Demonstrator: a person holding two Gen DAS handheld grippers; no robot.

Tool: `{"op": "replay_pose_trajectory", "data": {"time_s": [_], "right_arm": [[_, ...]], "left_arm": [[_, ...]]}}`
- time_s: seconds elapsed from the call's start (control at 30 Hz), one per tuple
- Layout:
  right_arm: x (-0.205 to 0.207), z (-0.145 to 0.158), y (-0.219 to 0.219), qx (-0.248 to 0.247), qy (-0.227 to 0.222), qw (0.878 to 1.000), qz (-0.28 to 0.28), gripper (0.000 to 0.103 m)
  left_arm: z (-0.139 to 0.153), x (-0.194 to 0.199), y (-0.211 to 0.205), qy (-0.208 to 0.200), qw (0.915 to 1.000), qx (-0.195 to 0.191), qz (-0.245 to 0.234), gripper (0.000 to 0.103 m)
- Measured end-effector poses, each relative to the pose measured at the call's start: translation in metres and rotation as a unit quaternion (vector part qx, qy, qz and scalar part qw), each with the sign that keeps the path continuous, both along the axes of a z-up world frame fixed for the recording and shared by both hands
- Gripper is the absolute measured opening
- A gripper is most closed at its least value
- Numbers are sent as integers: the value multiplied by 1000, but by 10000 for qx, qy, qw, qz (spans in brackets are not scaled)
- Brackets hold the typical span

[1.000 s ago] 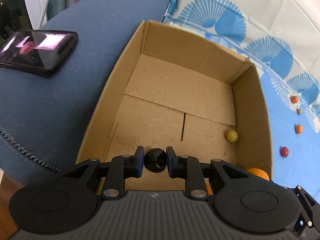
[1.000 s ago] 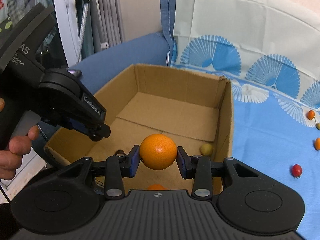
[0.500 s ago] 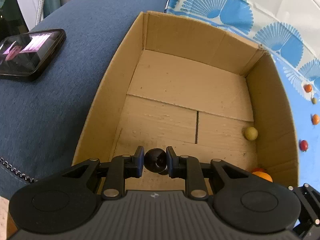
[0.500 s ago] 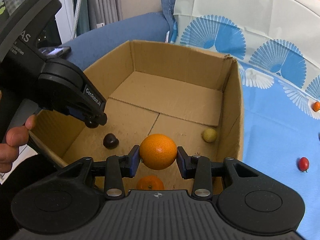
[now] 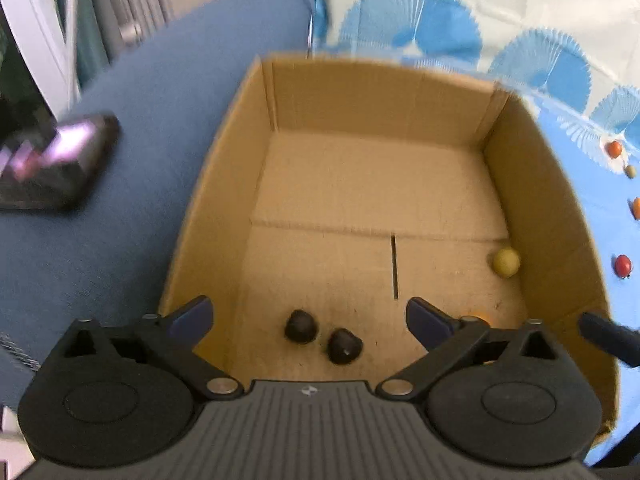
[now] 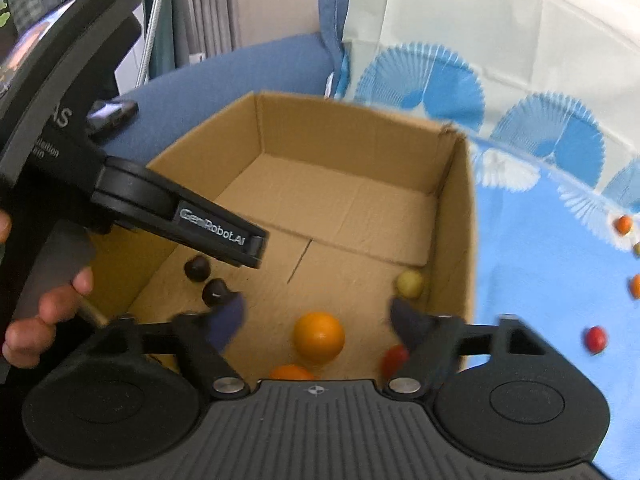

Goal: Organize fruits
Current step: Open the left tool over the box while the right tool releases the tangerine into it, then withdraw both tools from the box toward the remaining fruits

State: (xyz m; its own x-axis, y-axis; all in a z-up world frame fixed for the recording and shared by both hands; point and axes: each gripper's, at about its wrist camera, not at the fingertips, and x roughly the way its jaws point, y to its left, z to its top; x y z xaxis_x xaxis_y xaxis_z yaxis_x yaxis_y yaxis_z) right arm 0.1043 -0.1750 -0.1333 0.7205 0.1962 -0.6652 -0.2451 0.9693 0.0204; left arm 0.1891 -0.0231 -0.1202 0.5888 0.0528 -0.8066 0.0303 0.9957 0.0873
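Inside the cardboard box: left tongs opening, wide, nothing gripped; two dark fruits on the floor below. Right tongs opening, the orange loose between them, untouched. Yellow fruit by the right wall.

Soft, even daylight fills both fisheye views, edges bowed and dark-cornered, with motion blur smearing the phone at left and the right gripper's fingertips, shadows faint.
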Motion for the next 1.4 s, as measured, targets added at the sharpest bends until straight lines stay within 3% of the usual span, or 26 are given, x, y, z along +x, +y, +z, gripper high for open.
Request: {"op": "replay_pose_trajectory", "data": {"time_s": [0.27, 0.37, 0.5, 0.83, 1.2, 1.4], "right_arm": [[-63, 39, -18, 351, 56, 9993, -153, 98], [-94, 56, -20, 366, -126, 9991, -186, 100], [-130, 75, -20, 364, -421, 9981, -246, 102], [-191, 95, -20, 274, -1131, 9924, -394, 102], [-234, 109, -21, 100, -1678, 9848, -434, 102], [-234, 109, -25, 275, -1698, 9837, -533, 102]], "left_arm": [[36, -69, -5, -141, 9995, 220, -157, 103], [48, -103, -4, -219, 9994, 251, -87, 103], [64, -141, 6, -464, 9988, -1, 154, 103], [89, -207, 9, -949, 9950, -73, 316, 103], [108, -238, -2, -1297, 9914, -114, 160, 103], [107, -242, -3, -1297, 9915, 17, 130, 103]]}}
